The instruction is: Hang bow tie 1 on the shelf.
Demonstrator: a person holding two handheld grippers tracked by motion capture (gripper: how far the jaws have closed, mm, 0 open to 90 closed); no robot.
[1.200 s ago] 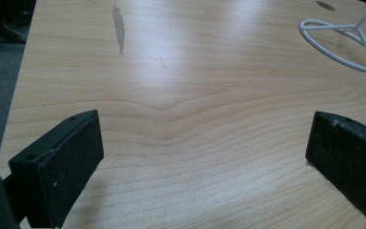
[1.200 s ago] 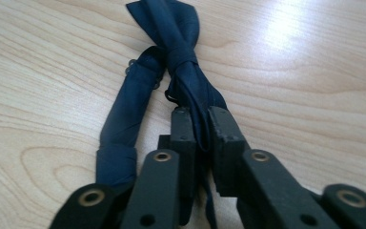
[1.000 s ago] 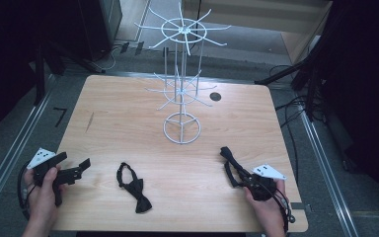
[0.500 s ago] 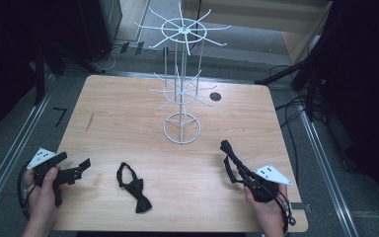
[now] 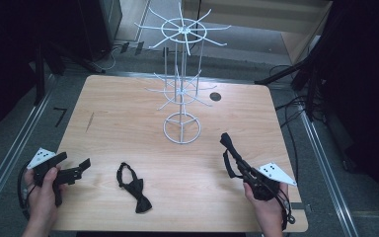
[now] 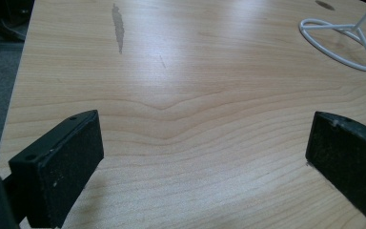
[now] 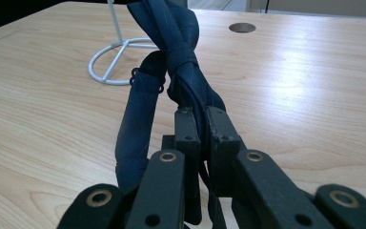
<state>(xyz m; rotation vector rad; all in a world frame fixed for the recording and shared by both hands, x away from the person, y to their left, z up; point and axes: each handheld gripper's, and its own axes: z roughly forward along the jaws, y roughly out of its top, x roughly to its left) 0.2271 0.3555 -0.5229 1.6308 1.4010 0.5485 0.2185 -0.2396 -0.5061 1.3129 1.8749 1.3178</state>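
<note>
My right gripper (image 5: 243,169) hovers over the table's front right, shut on a dark blue bow tie (image 5: 229,147) that sticks up and away from its jaws. In the right gripper view the bow tie (image 7: 176,52) is pinched between the jaws of my right gripper (image 7: 201,121), and its strap loops down on the left. A second bow tie (image 5: 133,186) lies flat near the front edge, left of centre. At the front left my left gripper (image 5: 81,167) is open, and in its own view the left gripper (image 6: 205,157) has only bare wood between its jaws.
A white wire display rack (image 5: 181,84) stands at the table's middle back on a ring base (image 5: 181,128), with thin arms spreading at two heights. A round cable hole (image 5: 215,97) lies behind it. Dark floor, rails and cables surround the wooden table (image 5: 118,123).
My right gripper has moved slightly forward and raised the held bow tie toward the rack's base. The left gripper and the lying bow tie have not moved.
</note>
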